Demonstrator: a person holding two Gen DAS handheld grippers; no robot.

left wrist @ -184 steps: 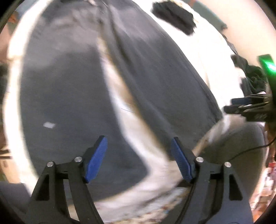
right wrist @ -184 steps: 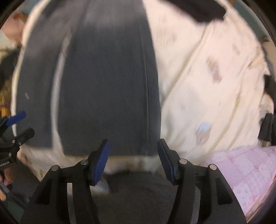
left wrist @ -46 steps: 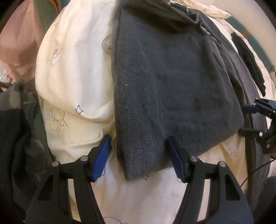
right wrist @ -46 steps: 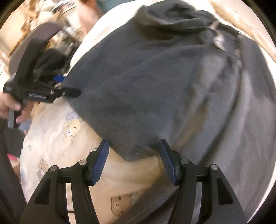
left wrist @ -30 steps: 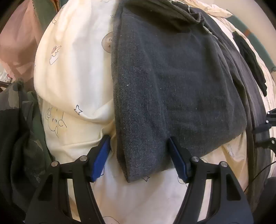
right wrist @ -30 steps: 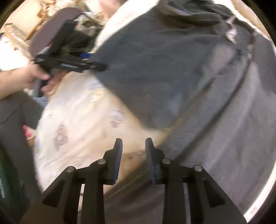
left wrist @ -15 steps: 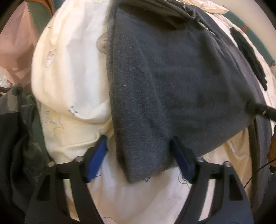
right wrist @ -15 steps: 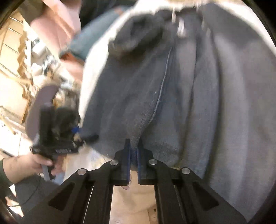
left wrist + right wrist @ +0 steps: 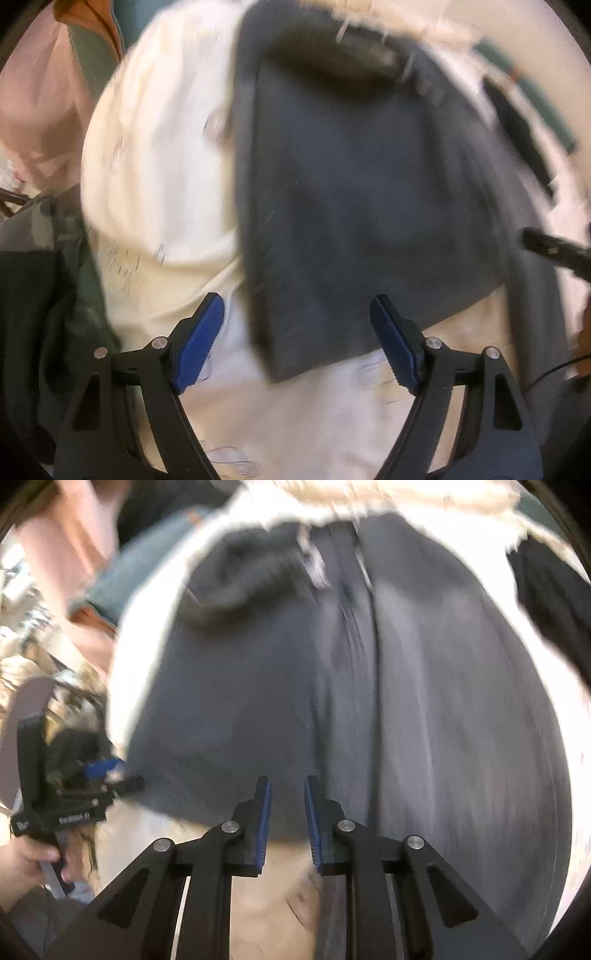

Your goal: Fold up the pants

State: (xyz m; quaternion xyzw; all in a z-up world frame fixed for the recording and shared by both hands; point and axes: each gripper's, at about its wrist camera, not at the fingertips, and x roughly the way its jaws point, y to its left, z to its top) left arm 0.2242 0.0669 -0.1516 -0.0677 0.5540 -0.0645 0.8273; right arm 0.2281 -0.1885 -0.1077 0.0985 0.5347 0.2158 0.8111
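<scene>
A cream bed sheet printed with faint cartoon figures covers the wide soft surface that fills both views, and the dark grey pants lie spread across the middle of it. In the left wrist view one part of the pants lies doubled over the rest, its lower corner reaching down toward the camera; in the right wrist view a long seam runs down the middle of the cloth and the bunched waist end sits at the far top. A dark, mottled green cloth is heaped beside the sheet at the left edge, with pink fabric above it. A black garment lies on the sheet at the far right. The left gripper hangs over the near corner of the folded part with its blue pads spread wide, one on either side of the corner and neither touching it. The right gripper has its jaws opening from a narrow gap; the pants' near edge shows between the pads, but blur hides whether they press on it. In the right wrist view a hand holds the left gripper's handle.
</scene>
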